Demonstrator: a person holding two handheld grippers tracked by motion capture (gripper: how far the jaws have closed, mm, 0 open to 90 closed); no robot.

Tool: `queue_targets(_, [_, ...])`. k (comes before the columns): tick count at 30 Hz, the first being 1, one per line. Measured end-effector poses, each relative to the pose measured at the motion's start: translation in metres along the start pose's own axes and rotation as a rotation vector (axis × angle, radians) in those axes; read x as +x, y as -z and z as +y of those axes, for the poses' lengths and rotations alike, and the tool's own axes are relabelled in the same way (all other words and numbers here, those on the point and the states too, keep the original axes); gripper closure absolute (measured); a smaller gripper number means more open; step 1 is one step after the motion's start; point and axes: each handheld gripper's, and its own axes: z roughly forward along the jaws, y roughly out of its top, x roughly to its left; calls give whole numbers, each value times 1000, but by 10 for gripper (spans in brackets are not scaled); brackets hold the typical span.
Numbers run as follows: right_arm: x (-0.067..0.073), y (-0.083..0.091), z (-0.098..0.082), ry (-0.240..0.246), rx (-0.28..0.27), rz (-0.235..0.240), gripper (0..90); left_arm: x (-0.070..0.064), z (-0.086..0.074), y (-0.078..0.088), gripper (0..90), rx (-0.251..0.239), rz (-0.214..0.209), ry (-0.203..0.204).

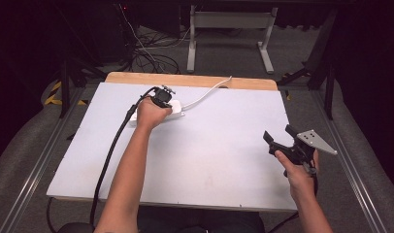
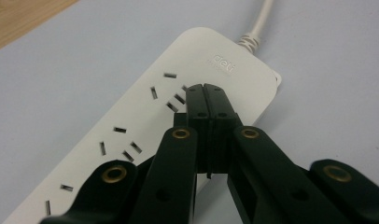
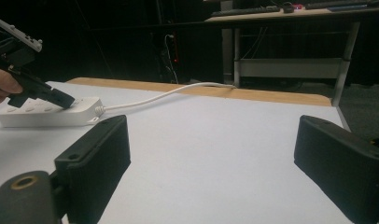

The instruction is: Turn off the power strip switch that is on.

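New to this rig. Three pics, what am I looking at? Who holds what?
No robot arm here: a person holds a hand-held two-jaw gripper in each hand. The high view looks down on the white table. The other two pictures come from cameras riding on each gripper. On the table lies a white power strip with its cord running off the far edge. The left gripper is shut, its tips pressed down on the strip's top near the cord end, gripping nothing. The right gripper is open and empty, off to the right.
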Motion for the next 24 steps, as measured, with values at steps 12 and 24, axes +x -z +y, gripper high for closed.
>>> queue_targets(12, [2, 0, 0, 7, 2, 2, 113, 1, 0, -1, 900, 6, -16, 53])
queue_targets(24, [3, 0, 0, 9, 3, 7, 113, -1, 1, -1, 900, 11, -10, 52])
